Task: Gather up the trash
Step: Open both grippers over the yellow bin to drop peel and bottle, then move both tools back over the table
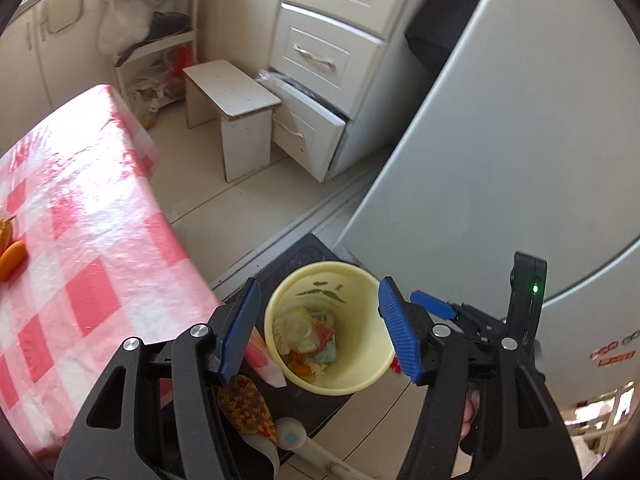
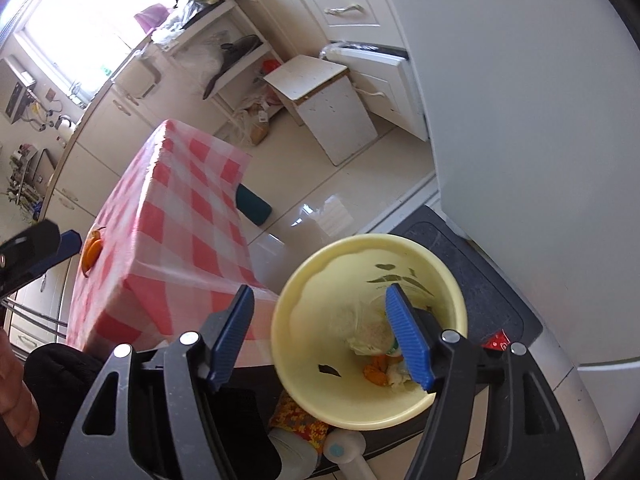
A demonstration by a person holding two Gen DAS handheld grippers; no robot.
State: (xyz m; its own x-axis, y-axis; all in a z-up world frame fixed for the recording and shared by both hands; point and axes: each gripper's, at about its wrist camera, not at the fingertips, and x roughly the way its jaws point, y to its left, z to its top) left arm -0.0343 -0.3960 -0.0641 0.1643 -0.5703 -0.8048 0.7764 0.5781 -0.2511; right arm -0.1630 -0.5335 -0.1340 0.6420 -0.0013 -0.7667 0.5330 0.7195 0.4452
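While both empty tools (image 1: 320,328) (image 2: 322,338) gape above the bin (image 1: 362,376), only right wrist shows a cushion (image 2: 253,204).

Bright daylight from the blown-out window (image 2: 76,32) (fisheye edges bend).

A table (image 2: 176,216) under a red-and-white checked cloth carries an orange peel (image 2: 91,254) near its left edge. On the pale tiled floor (image 2: 352,184) beside the table's near corner lies a black mat (image 2: 500,292), and a yellow bin (image 2: 372,332) holding crumpled scraps stands on that mat. A small white stool (image 2: 320,92) stands on the floor beyond the table's far corner, by the drawers.
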